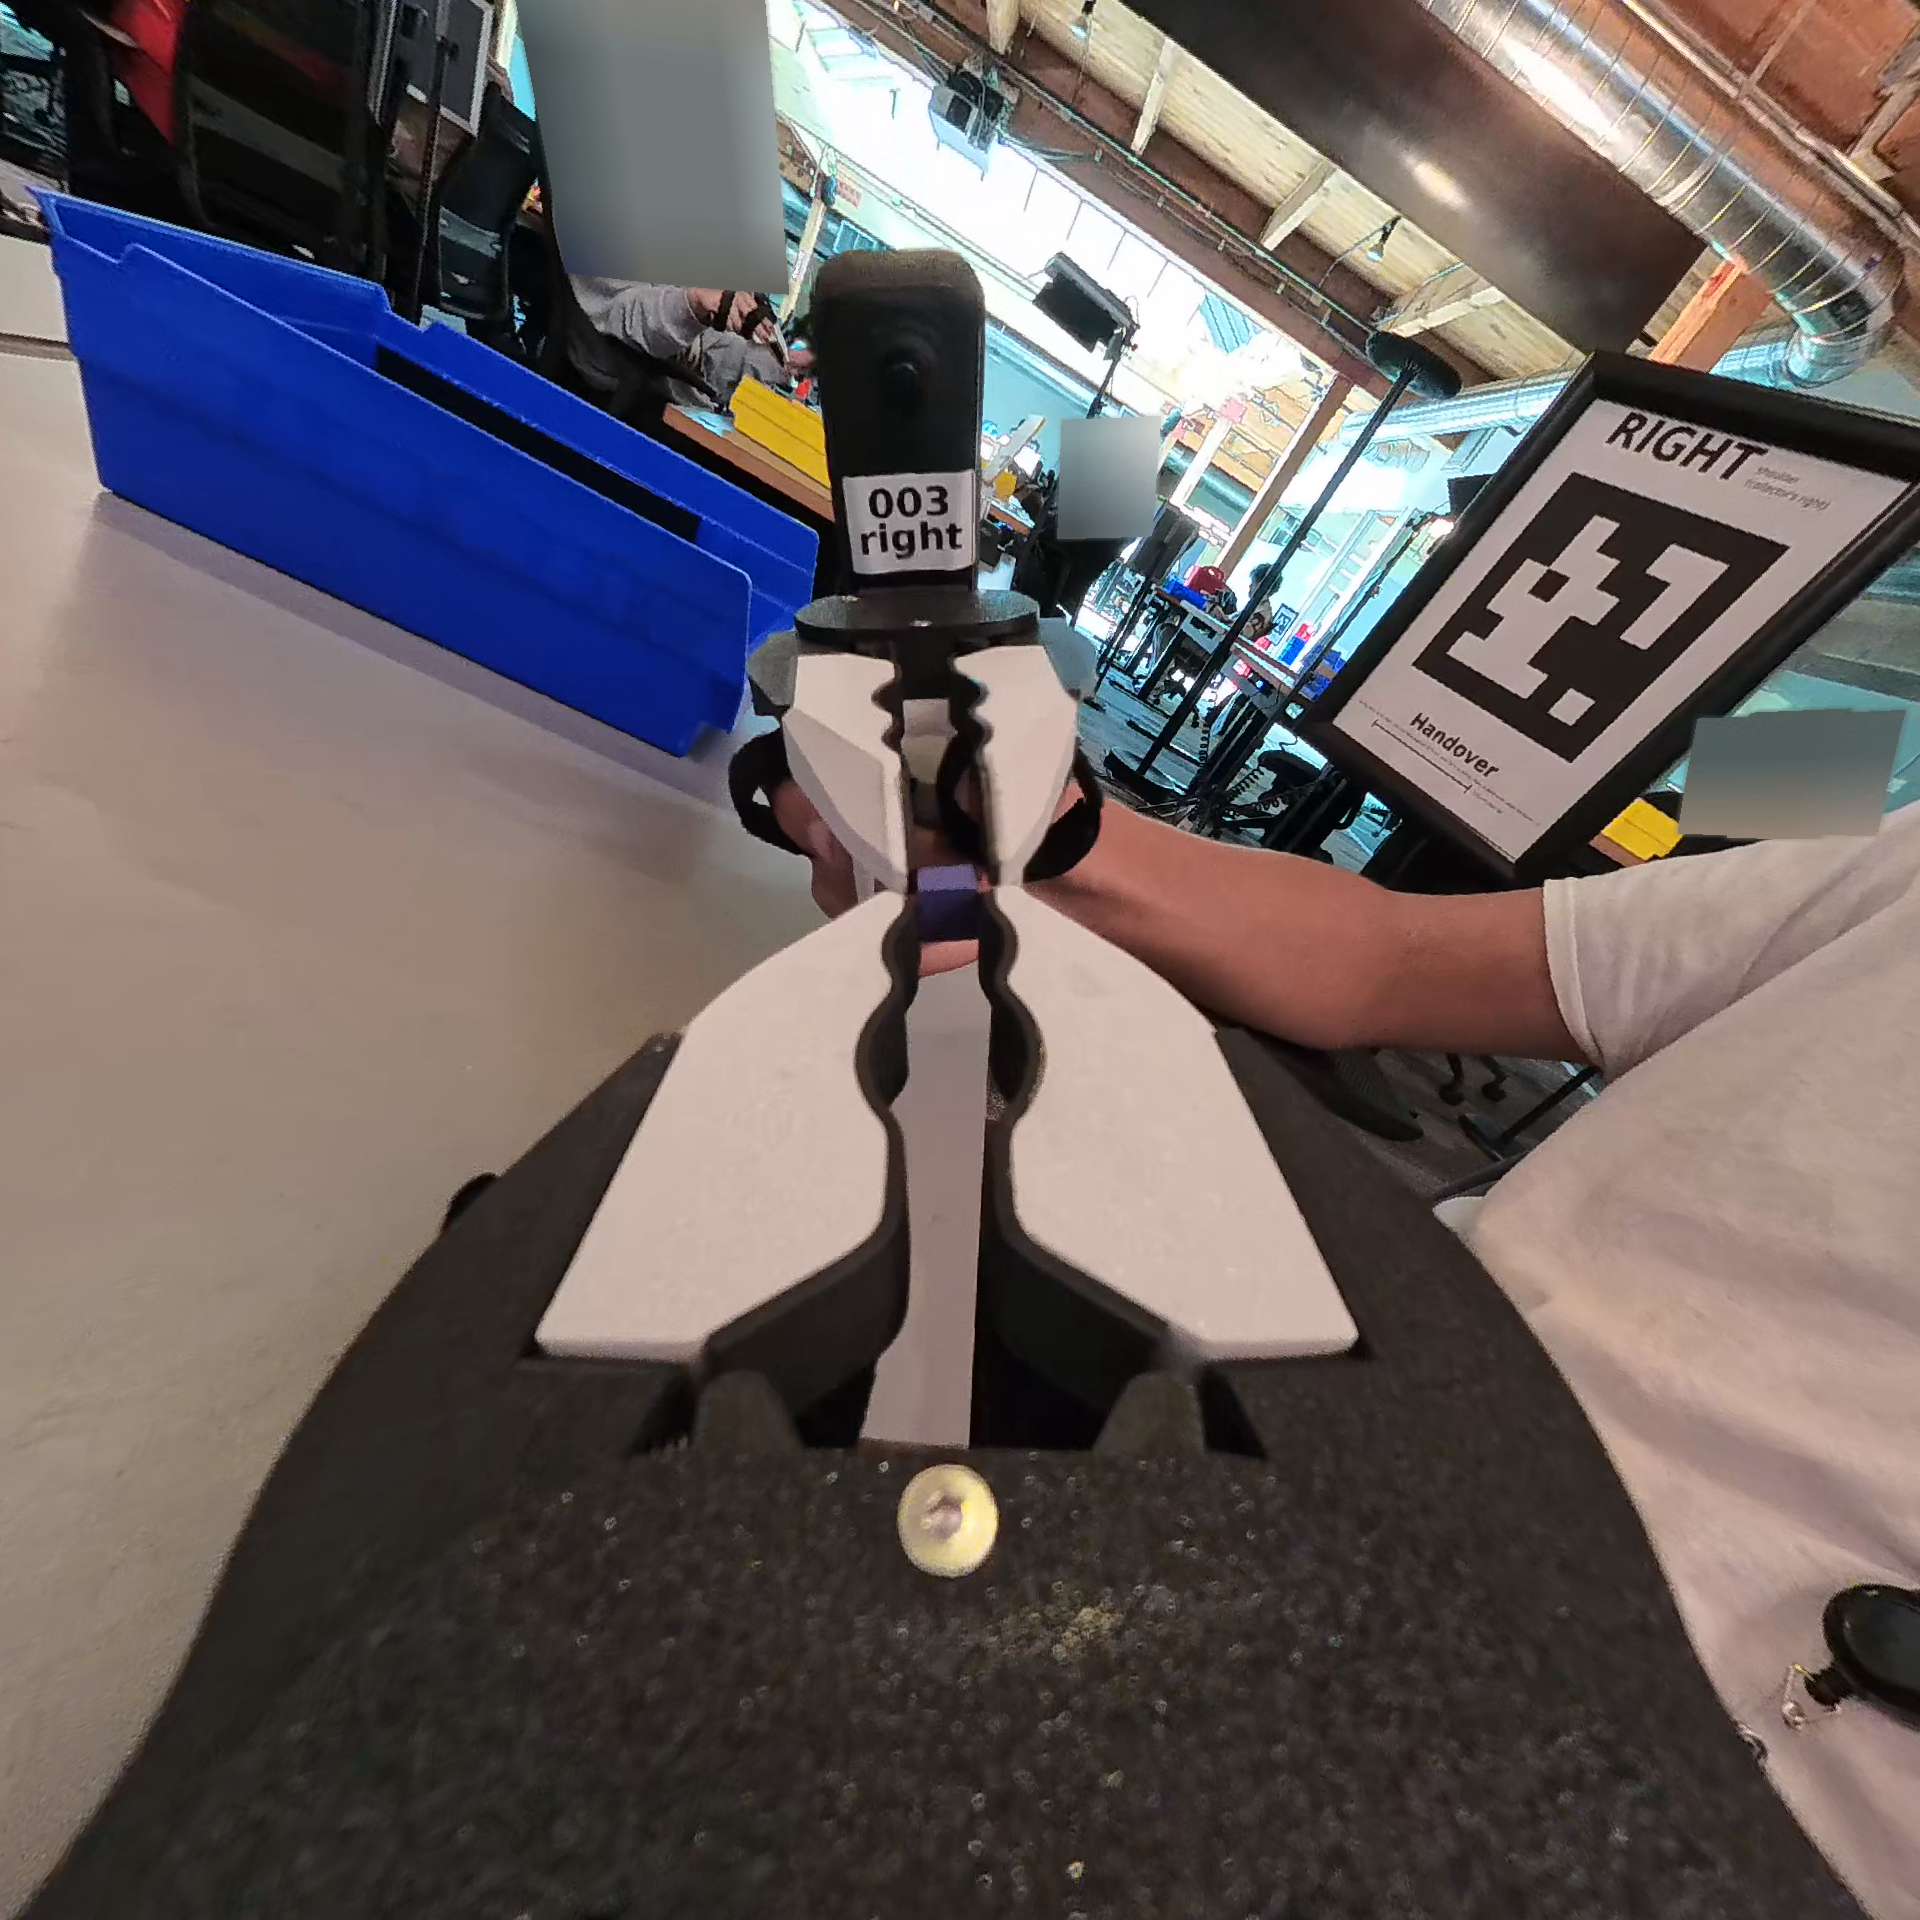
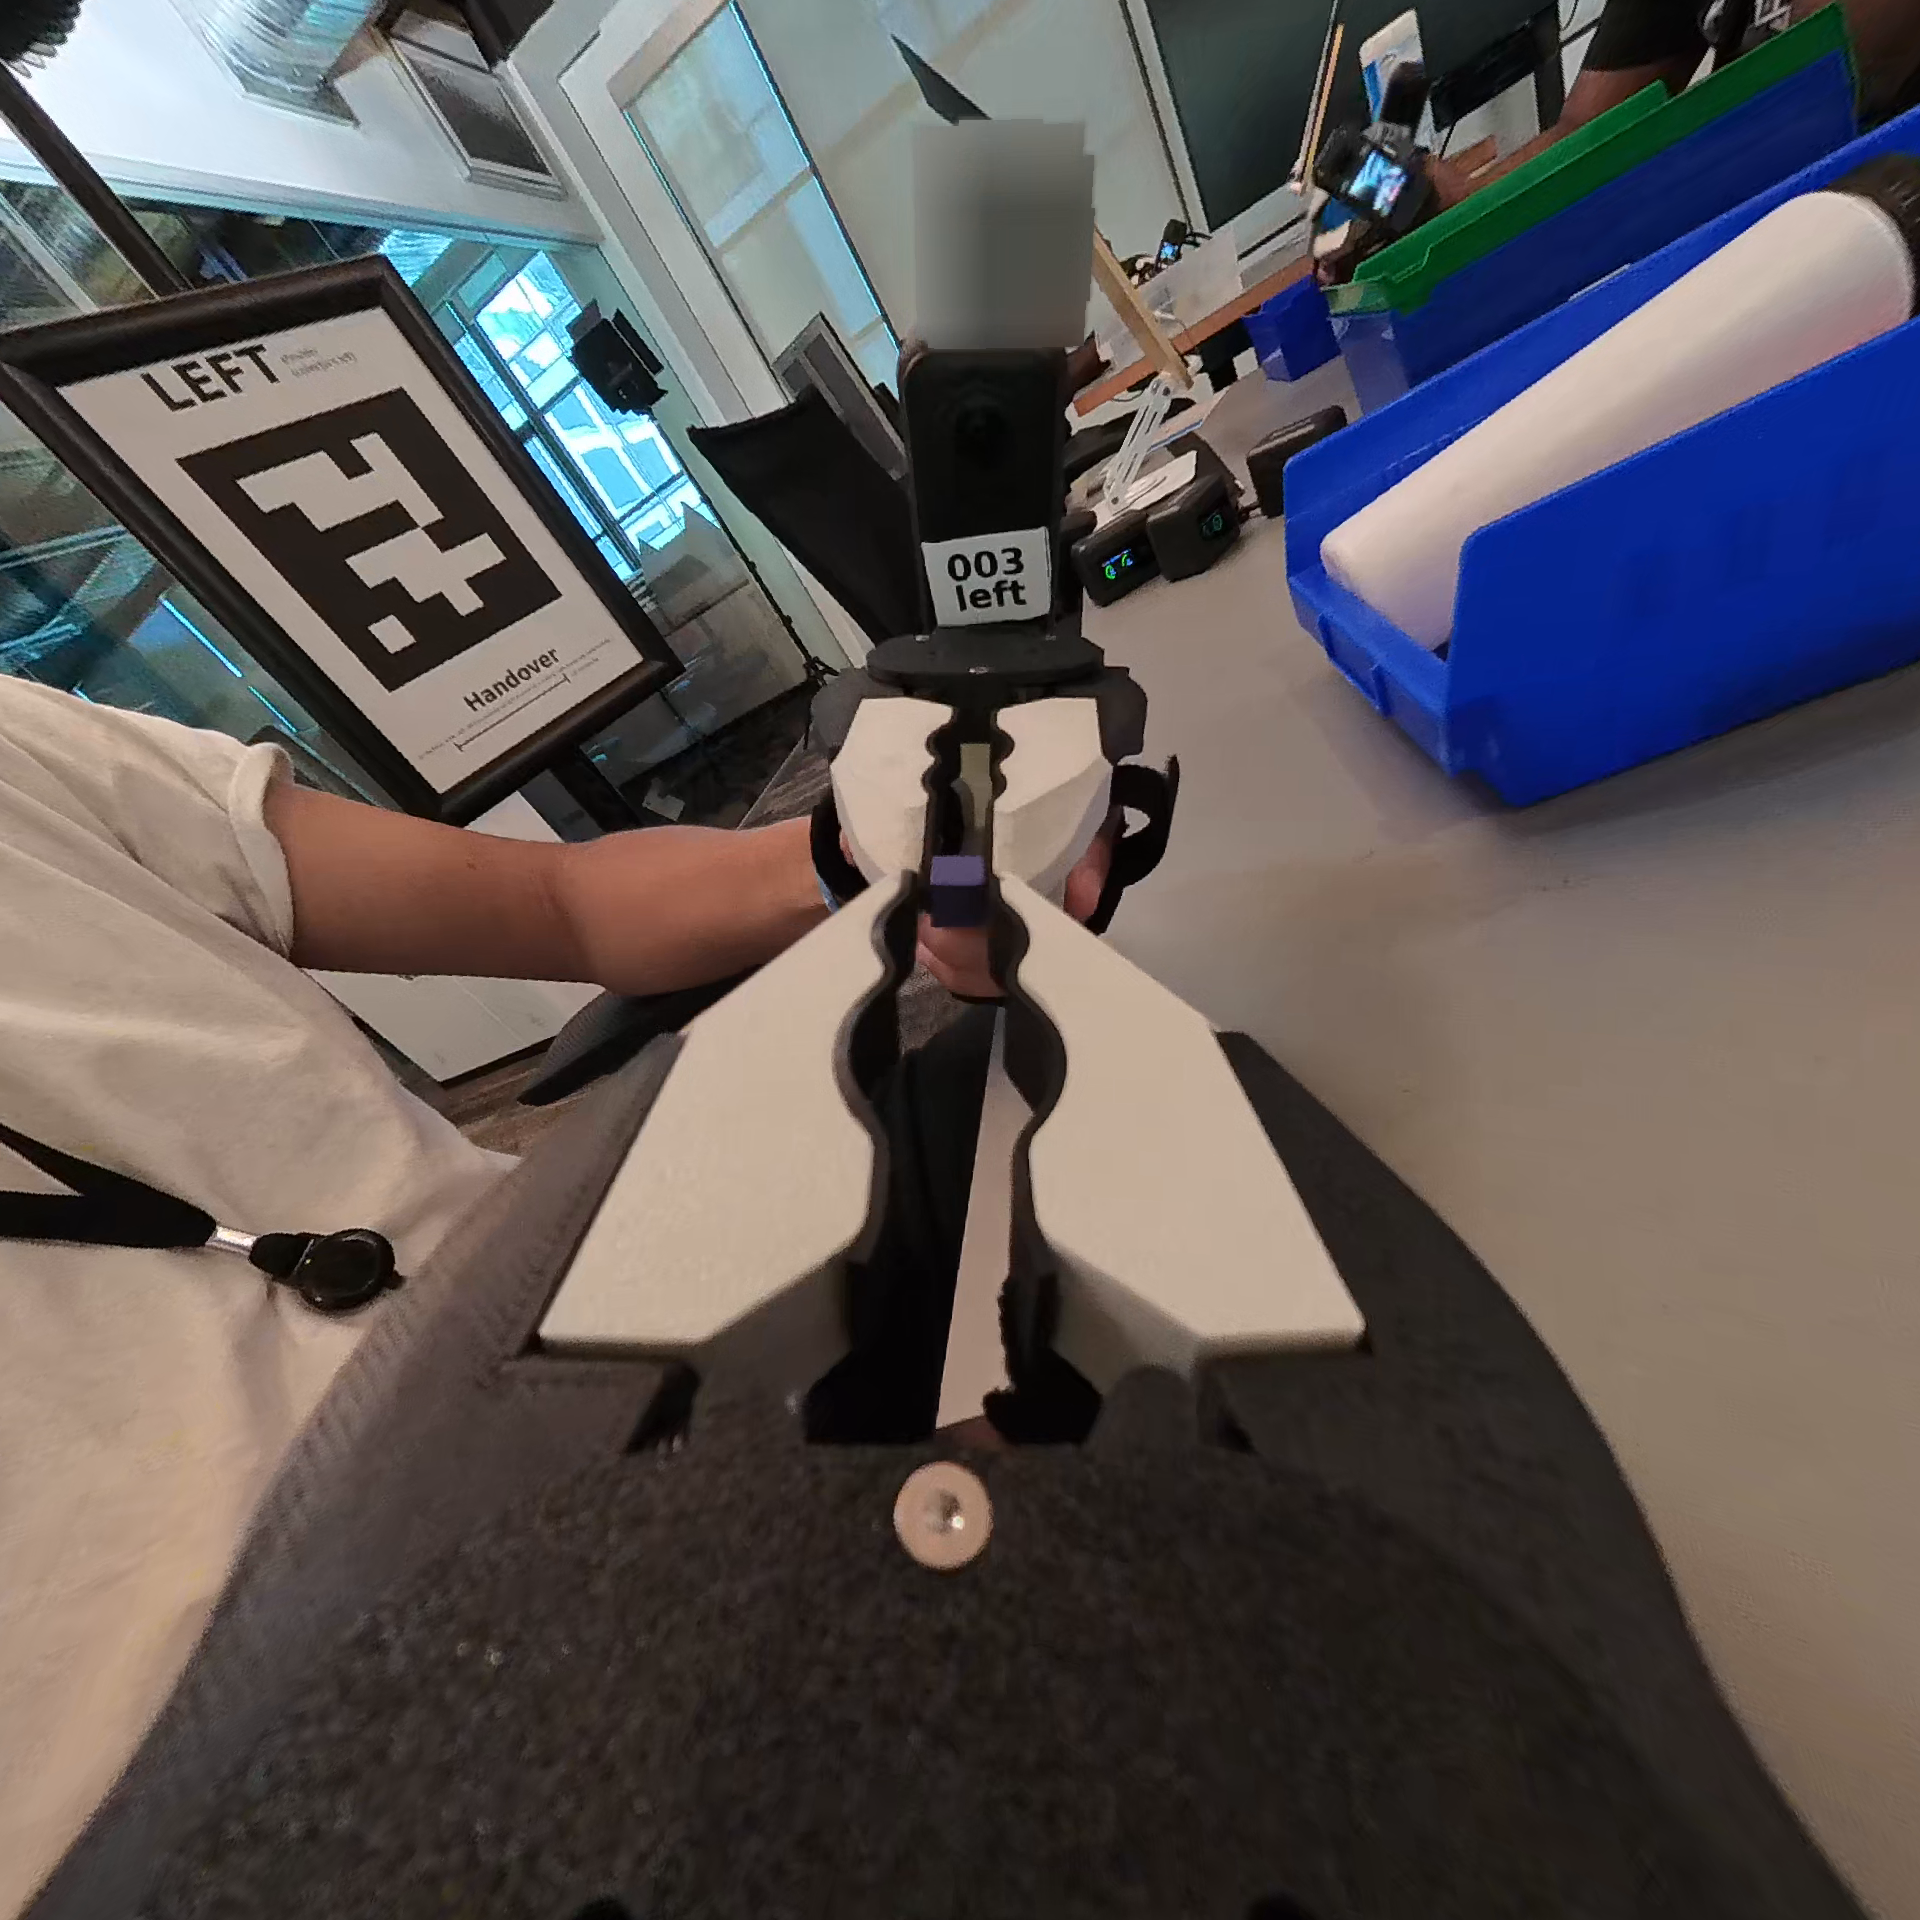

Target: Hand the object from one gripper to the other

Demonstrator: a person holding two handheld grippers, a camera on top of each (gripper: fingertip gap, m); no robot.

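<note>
Item, small purple block [image 1: 945, 902]: we find it held in the air between both tips, left gripper [image 1: 948, 914] and right gripper [image 2: 951, 902] each narrowed onto it; we judge it light, rigid, best pinched across flat faces

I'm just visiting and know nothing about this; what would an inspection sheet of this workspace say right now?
Surface: pale grey table, mostly bare.
Job's things: small purple cube held in the air, between both claws' tips.
Clutter: blue bin; white roll in it.
Grippers: left claw and right claw meet tip to tip; which one clamps the cube is unclear.
Cables: nothing seen on the table.
Surroundings: framed marker sign; workshop benches behind.
</note>
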